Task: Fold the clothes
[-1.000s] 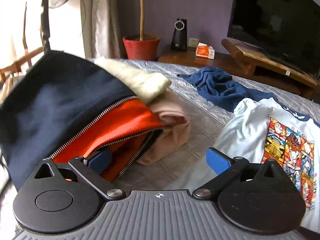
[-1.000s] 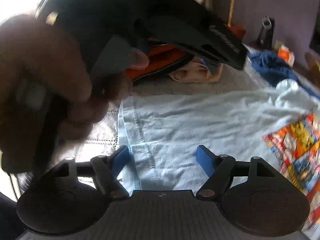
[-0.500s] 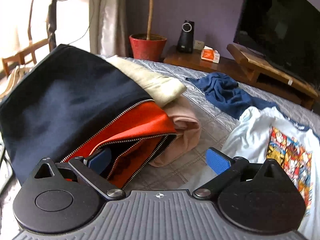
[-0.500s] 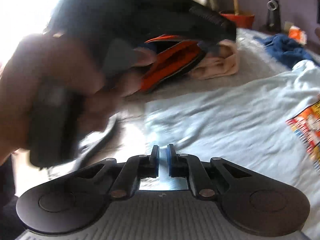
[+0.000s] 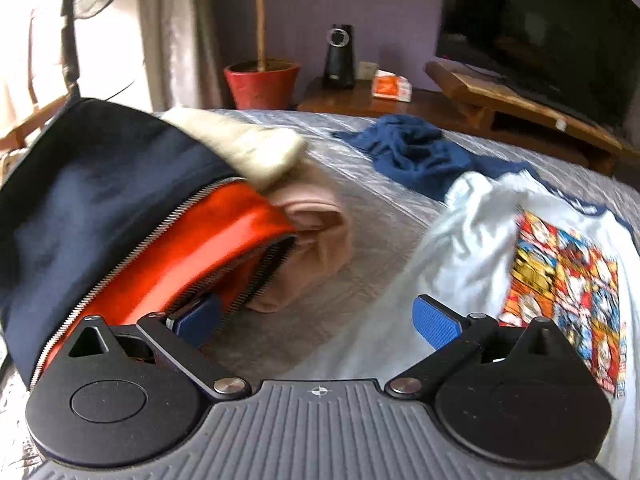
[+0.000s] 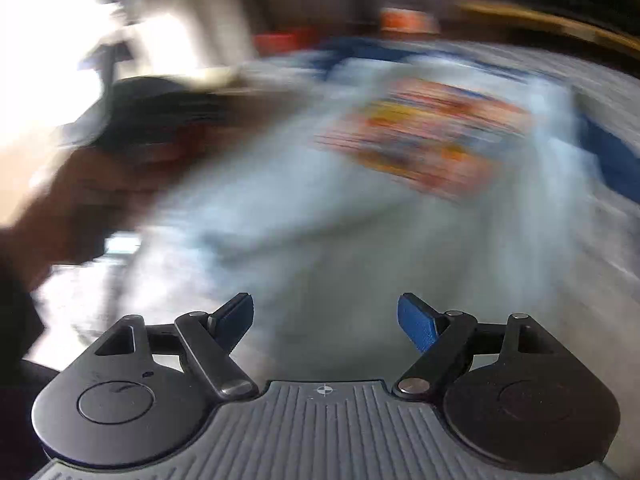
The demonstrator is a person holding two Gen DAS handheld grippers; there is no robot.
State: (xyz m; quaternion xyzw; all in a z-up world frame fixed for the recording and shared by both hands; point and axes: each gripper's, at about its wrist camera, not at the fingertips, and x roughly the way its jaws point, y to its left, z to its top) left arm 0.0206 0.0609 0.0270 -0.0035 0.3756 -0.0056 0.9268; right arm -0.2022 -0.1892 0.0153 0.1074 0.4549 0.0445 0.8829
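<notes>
A white T-shirt (image 5: 472, 248) with a colourful print lies spread on the grey quilted bed (image 5: 380, 216). My left gripper (image 5: 316, 322) is open with nothing between its pads. Its left pad (image 5: 198, 318) sits at the zip edge of a navy jacket (image 5: 92, 200) with orange lining. The right wrist view is heavily blurred. My right gripper (image 6: 326, 320) hovers above the T-shirt (image 6: 340, 220), its jaws opening with nothing between them.
A cream garment (image 5: 240, 148) and a pink one (image 5: 320, 232) lie beside the jacket, and a crumpled blue garment (image 5: 416, 152) farther back. Behind the bed are a red plant pot (image 5: 262, 84), a speaker (image 5: 339, 56) and a TV (image 5: 540, 20). A hand (image 6: 80, 200) is at the left.
The right gripper shut half a second ago and now stands wide again, having swung fast across the T-shirt toward its print. The left gripper shifted only slightly and stayed open.
</notes>
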